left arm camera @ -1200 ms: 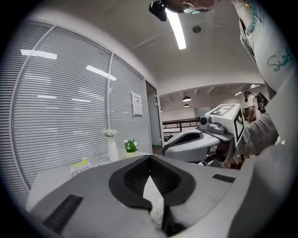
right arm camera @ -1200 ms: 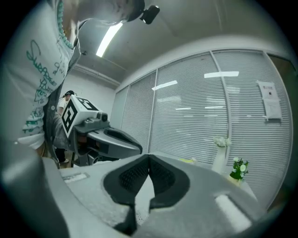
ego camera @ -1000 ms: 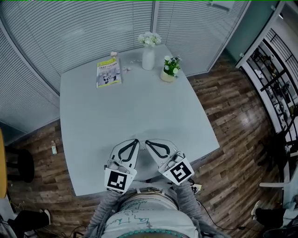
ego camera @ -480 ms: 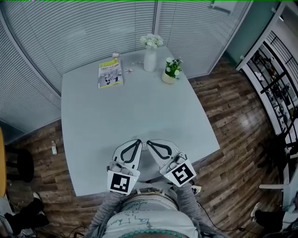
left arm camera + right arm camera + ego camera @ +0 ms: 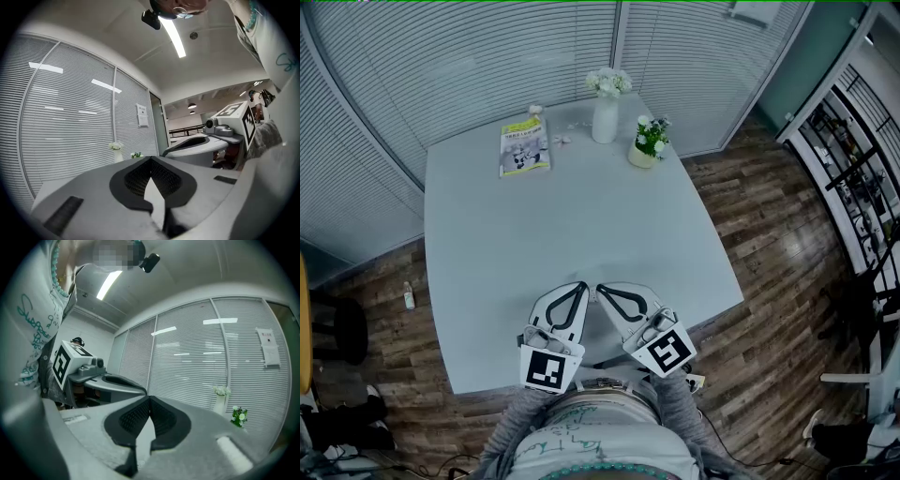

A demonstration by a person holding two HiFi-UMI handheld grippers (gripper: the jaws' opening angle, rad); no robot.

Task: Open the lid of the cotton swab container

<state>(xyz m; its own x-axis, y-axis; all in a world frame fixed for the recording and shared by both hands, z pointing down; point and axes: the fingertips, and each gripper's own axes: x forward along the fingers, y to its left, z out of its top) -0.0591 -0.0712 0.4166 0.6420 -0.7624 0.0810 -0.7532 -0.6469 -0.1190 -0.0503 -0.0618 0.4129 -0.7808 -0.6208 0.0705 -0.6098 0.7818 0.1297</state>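
Carrying surface: pale grey surface [image 5: 581, 216], smooth and matte, roughly square with rounded corners, standing on a dark wood-plank floor [image 5: 769, 216].
Walls: curved glazing covered with fine horizontal blinds [image 5: 487, 56].
Booklet: flat printed booklet [image 5: 524, 147] with a yellow-green top band, lying near the far left corner.
Vase: slim, glossy white vase [image 5: 605, 120] with white flowers, upright at the far edge.
Pot: small cream pot [image 5: 642, 156] of green leaves and white blooms, just right of the vase.
Cotton swab container: not surely identifiable. A small pale roundish object [image 5: 534, 110] sits at the far edge just beyond the booklet, with tiny white bits [image 5: 561, 139] between booklet and vase. All are too small to name and well apart from both tongs.
Left tongs [image 5: 151, 159]: grey plastic shells with black ribbed pads. The jaws are closed tip to tip with nothing between them, over the near edge of the surface.
Right tongs [image 5: 150, 398]: same grey shells and black textured pads. The jaws are pressed together and empty, their tip just beside the left one.
Contact: whether either tongs touches the surface cannot be told.
Marker cubes: a white cube with black squares on the left [image 5: 547, 367] and on the right [image 5: 667, 350], close to the person's body.
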